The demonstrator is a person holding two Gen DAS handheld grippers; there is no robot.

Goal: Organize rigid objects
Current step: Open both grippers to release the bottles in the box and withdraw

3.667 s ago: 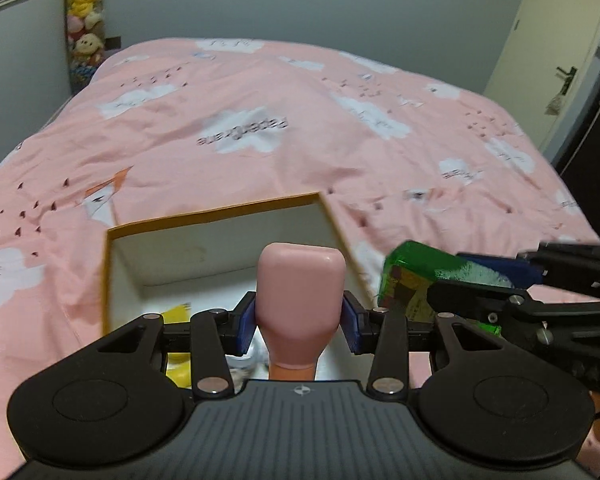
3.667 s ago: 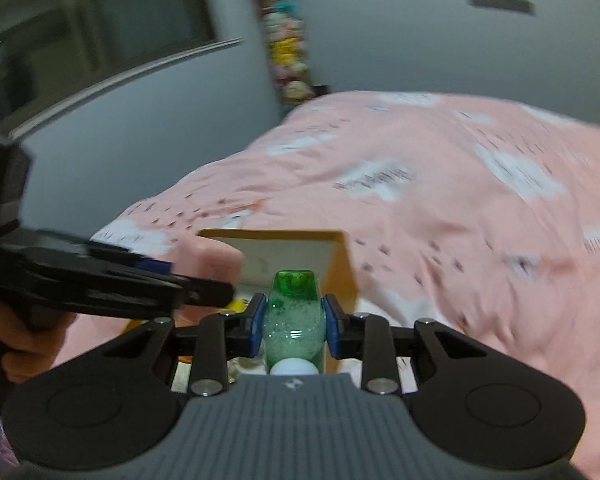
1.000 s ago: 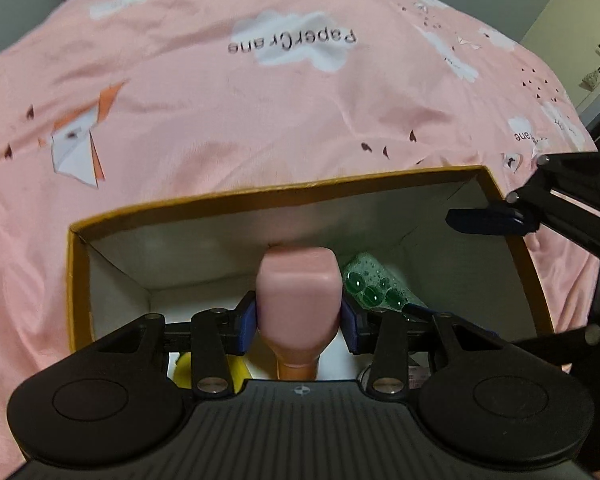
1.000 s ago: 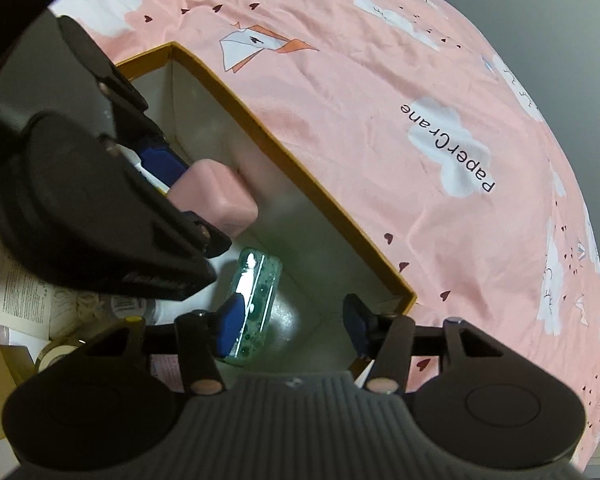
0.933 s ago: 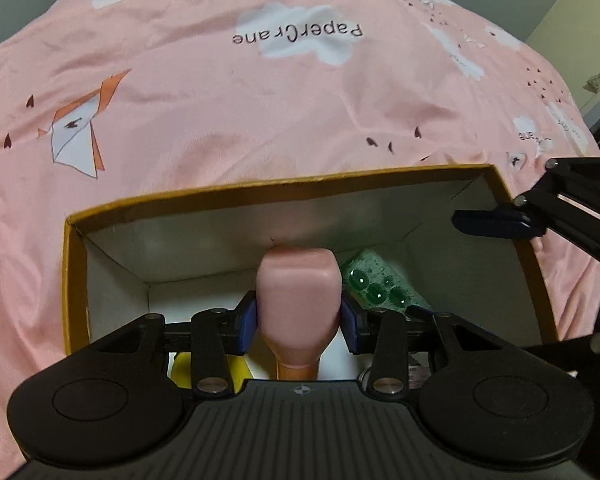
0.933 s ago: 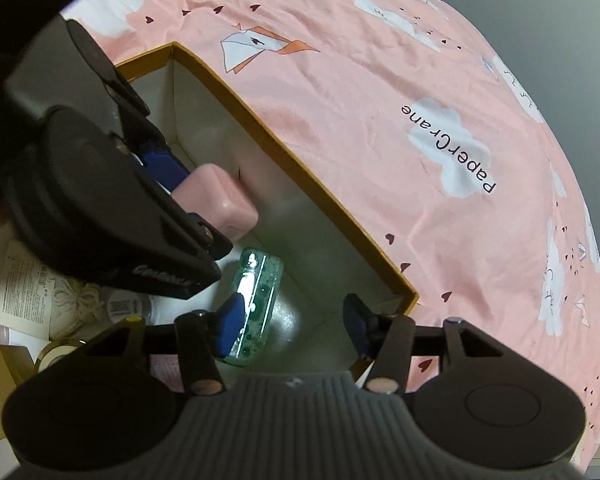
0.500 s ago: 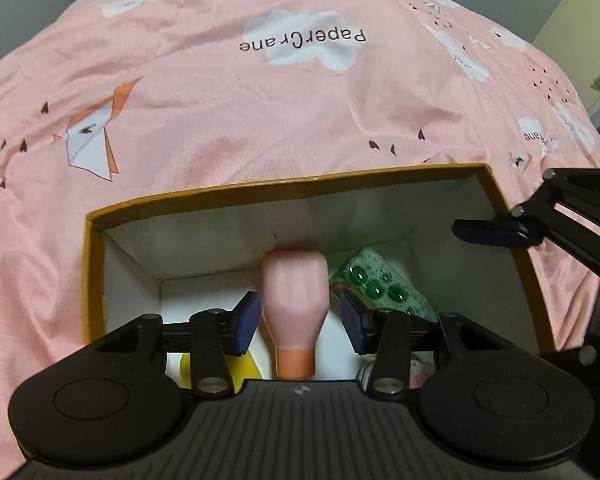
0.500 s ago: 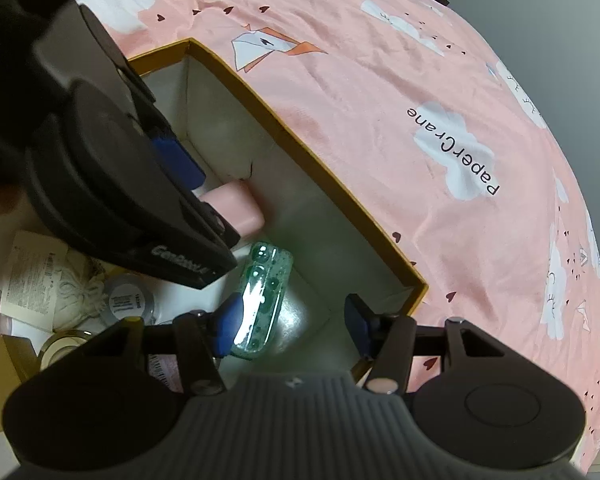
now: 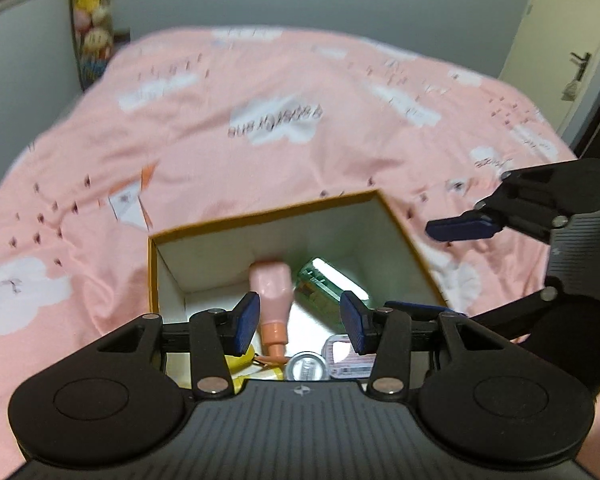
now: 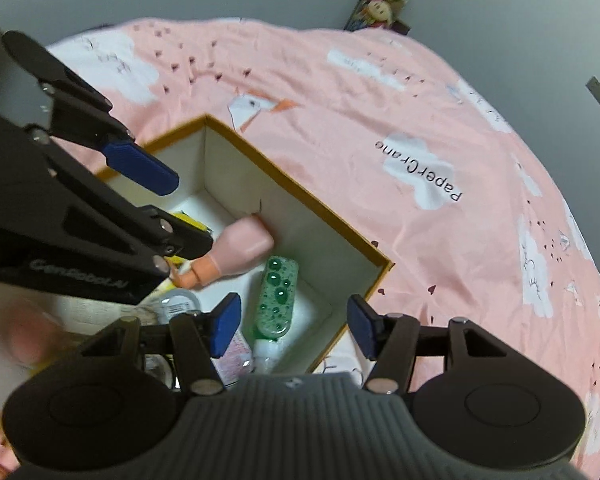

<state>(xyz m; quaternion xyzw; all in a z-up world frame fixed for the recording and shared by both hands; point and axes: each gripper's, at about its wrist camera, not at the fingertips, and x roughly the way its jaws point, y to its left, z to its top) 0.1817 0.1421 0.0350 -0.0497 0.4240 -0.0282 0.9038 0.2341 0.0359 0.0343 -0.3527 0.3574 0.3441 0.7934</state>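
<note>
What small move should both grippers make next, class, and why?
Probably lift both clear of the box. The pink bottle and green bottle lie inside it, and the left gripper and right gripper, jaws just opened, hold nothing.

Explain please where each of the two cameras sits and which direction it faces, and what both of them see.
Left wrist view: sits on the left claw, looking forward and down into the orange-rimmed box on the pink bedspread; the right claw shows at the right edge.
Right wrist view: sits on the right claw, looking steeply down into the box's corner; the left claw and a blurred hand show at left.
Shared: the box, the pink bottle, the green bottle, both lying inside.
</note>
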